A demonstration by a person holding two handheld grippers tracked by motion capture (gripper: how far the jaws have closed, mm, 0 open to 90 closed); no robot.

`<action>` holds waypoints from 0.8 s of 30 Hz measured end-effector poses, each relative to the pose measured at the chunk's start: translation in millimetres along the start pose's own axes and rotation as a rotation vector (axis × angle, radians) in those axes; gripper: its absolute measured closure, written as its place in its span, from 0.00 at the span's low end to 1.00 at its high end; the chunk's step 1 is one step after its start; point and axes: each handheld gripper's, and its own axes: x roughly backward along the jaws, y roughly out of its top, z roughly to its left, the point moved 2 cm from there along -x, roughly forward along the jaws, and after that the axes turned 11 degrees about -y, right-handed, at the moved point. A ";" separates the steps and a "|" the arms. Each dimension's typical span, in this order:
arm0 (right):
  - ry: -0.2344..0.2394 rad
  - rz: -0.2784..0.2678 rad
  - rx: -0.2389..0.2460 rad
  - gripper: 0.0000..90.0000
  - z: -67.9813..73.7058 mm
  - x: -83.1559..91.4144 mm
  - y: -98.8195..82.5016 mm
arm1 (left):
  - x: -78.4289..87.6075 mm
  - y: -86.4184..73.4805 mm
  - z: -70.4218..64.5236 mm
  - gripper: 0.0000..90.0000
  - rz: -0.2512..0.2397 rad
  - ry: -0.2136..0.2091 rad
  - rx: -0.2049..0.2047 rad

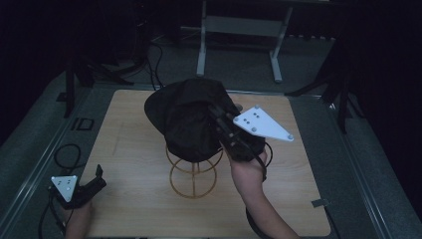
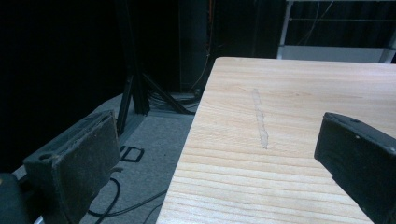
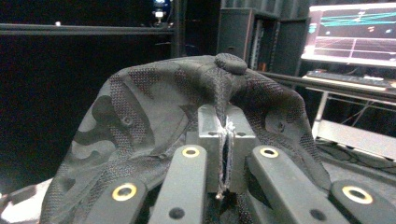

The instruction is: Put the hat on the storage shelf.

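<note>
A dark patterned cap (image 1: 186, 117) hangs above a round wire stand (image 1: 194, 172) in the middle of the wooden table (image 1: 139, 149). My right gripper (image 1: 219, 117) is shut on the cap, holding it from the right side over the stand. In the right gripper view the cap (image 3: 154, 126) has its fabric pinched between the closed pads (image 3: 209, 130), and its top button (image 3: 231, 63) shows above. My left gripper (image 1: 97, 177) rests at the table's near left corner, open, with nothing between its fingers (image 2: 79, 158).
A pale scuff mark (image 2: 260, 119) runs along the table near its left edge. Cables (image 1: 67, 154) lie on the grey floor to the left. A white frame (image 1: 239, 35) stands beyond the table. A lit monitor (image 3: 355, 35) glows at the right.
</note>
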 end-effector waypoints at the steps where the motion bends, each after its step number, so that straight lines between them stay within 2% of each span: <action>1: 0.005 0.005 -0.001 0.97 1.1 0.4 -2.1 | 0.1 0.0 -0.1 0.01 0.001 0.000 0.002; 8: 0.020 0.043 0.025 0.97 8.3 1.7 -24.0 | 0.0 0.0 -0.2 0.01 0.002 0.000 0.002; 14: 0.024 0.094 0.031 0.97 8.8 -3.1 -41.9 | 0.1 0.0 -0.2 0.01 0.002 0.002 0.002; 24: 0.033 0.154 0.012 0.97 5.4 -7.6 -68.5 | 0.1 0.0 -0.3 0.01 0.001 0.002 0.001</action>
